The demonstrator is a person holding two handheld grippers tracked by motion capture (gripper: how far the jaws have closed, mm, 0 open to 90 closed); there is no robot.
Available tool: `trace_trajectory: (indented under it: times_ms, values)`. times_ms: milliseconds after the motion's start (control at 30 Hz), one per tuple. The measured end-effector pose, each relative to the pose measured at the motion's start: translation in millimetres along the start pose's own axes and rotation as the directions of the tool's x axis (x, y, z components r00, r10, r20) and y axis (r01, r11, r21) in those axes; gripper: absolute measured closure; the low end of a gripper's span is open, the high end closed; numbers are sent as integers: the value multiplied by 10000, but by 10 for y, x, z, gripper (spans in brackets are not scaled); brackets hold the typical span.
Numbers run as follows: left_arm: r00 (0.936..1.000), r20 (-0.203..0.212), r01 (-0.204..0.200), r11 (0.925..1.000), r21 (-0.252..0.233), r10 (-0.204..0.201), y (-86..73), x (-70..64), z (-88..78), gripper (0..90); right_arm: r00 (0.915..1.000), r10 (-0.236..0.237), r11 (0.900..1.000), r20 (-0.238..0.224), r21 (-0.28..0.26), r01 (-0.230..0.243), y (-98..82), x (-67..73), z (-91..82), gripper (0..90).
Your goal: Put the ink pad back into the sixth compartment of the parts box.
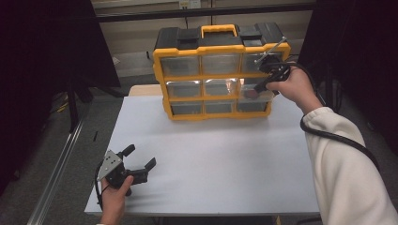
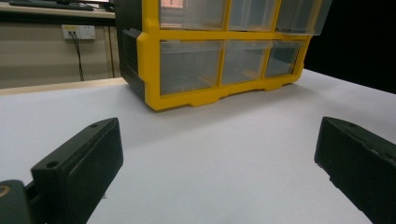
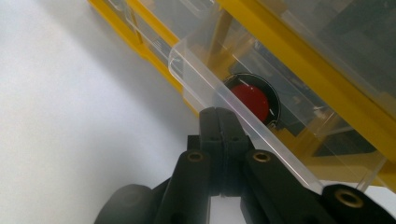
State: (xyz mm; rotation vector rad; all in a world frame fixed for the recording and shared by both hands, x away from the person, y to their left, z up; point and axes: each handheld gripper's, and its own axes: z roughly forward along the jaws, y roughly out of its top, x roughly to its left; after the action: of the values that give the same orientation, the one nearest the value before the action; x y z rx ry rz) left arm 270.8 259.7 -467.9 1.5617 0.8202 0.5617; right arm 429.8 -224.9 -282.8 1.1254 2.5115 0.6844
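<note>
**Right tongs at the pulled-out drawer, left tongs waiting on the table**

The right gripper [image 1: 266, 79] has its jaws pressed flat together, tips at the clear front lip of the drawer [image 3: 205, 84] on the right of the middle row of the yellow organiser [image 1: 220, 72]. They look empty; whether the tips hook or only touch the lip I cannot tell. That drawer stands out from its slot toward the tongs.

I would judge the drawer light, thin, stiff plastic, smooth and slippery to black pads, and liable to crack if squeezed hard. The front lip directly ahead of the tongs is the natural place to take it, pinched over the edge or pushed squarely so it slides without jamming. The cabinet itself looks heavy enough to stay put.

Just beyond the closed tips, through the clear wall, a round red piece in a dark ring [image 3: 251, 100] lies on the drawer floor. The other drawers near the tongs look empty, though glare hides some of them.

The left gripper [image 1: 139, 164] rests on the white table [image 1: 211, 159], jaws spread wide, nothing between them, the organiser well ahead of it.
</note>
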Motion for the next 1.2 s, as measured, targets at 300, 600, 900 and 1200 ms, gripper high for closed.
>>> trace_trajectory:
  times_ms: [300,600,900,1200]
  values:
    - [9998,2,-214,9996,178,214,0,8,-6,12,9999,-99,9999,19,-20,99,11,-21,6,900]
    - [9998,-22,-187,9997,139,187,3,8,-6,12,9999,-62,10000,157,40,62,39,-30,11,900]
    - [9998,3,-219,9996,183,219,1,8,-5,12,9997,-75,10000,220,-38,76,51,-50,25,900]
    - [9998,9,-216,9996,203,216,0,8,-4,12,9996,-113,9999,267,29,112,62,-51,25,900]
